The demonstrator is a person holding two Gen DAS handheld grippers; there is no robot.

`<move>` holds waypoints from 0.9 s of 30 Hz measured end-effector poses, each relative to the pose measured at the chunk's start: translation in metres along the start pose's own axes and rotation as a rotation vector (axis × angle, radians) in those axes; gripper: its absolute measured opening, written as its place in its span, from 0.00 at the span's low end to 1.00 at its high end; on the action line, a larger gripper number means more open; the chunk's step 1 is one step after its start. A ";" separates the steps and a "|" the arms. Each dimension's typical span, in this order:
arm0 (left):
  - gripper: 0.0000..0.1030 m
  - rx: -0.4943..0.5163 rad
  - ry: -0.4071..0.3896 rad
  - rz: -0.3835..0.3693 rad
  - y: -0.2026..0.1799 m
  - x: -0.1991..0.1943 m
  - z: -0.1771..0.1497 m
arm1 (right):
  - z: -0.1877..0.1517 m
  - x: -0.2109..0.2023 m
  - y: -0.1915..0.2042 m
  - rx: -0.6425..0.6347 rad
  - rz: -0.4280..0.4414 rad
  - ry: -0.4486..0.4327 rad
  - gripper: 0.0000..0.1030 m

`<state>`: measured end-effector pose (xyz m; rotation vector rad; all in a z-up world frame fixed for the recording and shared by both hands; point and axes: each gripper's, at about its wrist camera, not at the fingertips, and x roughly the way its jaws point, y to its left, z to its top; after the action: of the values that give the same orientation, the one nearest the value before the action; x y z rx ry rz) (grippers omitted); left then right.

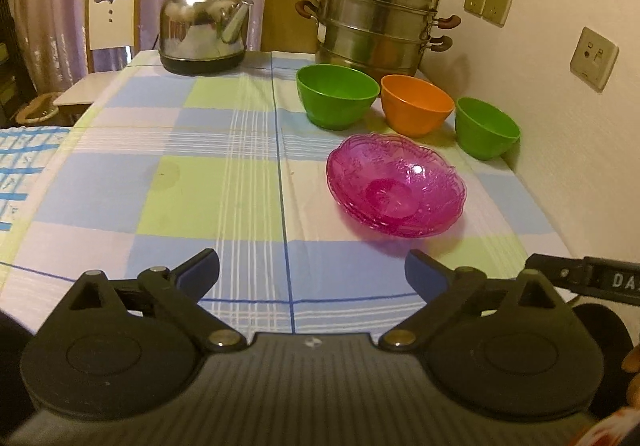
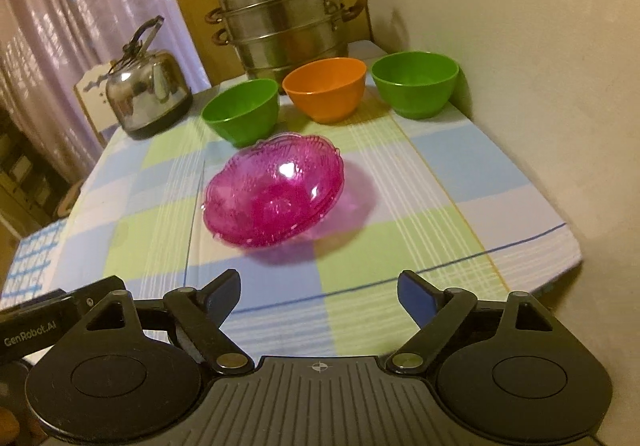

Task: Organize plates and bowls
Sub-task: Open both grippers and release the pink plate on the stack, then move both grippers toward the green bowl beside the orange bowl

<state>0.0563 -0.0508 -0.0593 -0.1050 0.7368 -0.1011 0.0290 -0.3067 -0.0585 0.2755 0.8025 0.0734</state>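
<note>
A stack of pink translucent plates (image 1: 396, 186) sits on the checked tablecloth, also in the right wrist view (image 2: 274, 190). Behind it stand three plastic bowls in a row: a green bowl (image 1: 337, 95) (image 2: 241, 111), an orange bowl (image 1: 417, 104) (image 2: 325, 88) and a second green bowl (image 1: 486, 127) (image 2: 414, 83) by the wall. My left gripper (image 1: 312, 272) is open and empty, above the table's near edge, short of the plates. My right gripper (image 2: 320, 296) is open and empty, also short of the plates. Part of the right gripper's body (image 1: 592, 278) shows at the left wrist view's right edge.
A steel kettle (image 1: 204, 34) (image 2: 146, 96) and a tiered steel steamer pot (image 1: 374, 18) (image 2: 282, 18) stand at the table's far end. A wall with sockets (image 1: 594, 58) runs along the right. A white chair (image 1: 112, 18) stands beyond the far left corner.
</note>
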 end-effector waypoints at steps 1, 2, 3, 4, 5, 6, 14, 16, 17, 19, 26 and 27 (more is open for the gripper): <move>0.96 0.002 0.002 -0.002 -0.002 -0.003 -0.001 | 0.000 -0.003 -0.002 0.000 0.002 0.000 0.83; 0.96 0.003 0.003 -0.005 -0.004 -0.005 -0.001 | -0.001 -0.007 -0.003 0.002 0.003 -0.003 0.83; 0.96 0.006 0.003 -0.008 -0.006 -0.008 -0.002 | -0.002 -0.011 -0.005 0.003 0.002 -0.006 0.83; 0.96 0.008 0.002 -0.011 -0.007 -0.009 -0.002 | -0.001 -0.014 -0.006 0.004 0.000 -0.006 0.83; 0.96 0.009 0.001 -0.015 -0.009 -0.011 -0.003 | -0.001 -0.016 -0.007 0.006 -0.001 -0.006 0.83; 0.96 0.010 0.002 -0.020 -0.011 -0.012 -0.003 | -0.002 -0.018 -0.008 0.008 -0.001 -0.007 0.83; 0.96 0.004 0.017 -0.053 -0.020 -0.014 -0.003 | -0.004 -0.027 -0.015 0.023 -0.008 -0.010 0.83; 0.96 -0.003 0.021 -0.057 -0.019 -0.015 -0.004 | -0.003 -0.027 -0.016 0.030 -0.008 -0.013 0.83; 0.96 -0.006 0.023 -0.059 -0.019 -0.015 -0.004 | -0.003 -0.028 -0.017 0.034 -0.008 -0.015 0.83; 0.96 -0.011 0.023 -0.058 -0.018 -0.014 -0.003 | -0.002 -0.027 -0.017 0.036 -0.008 -0.014 0.83; 0.96 -0.019 0.020 -0.059 -0.017 -0.014 -0.003 | -0.003 -0.027 -0.015 0.025 -0.007 -0.011 0.83; 0.96 -0.019 0.020 -0.060 -0.017 -0.014 -0.003 | -0.003 -0.026 -0.015 0.023 -0.007 -0.010 0.83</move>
<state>0.0429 -0.0659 -0.0497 -0.1444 0.7552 -0.1524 0.0079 -0.3248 -0.0466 0.2951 0.7943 0.0563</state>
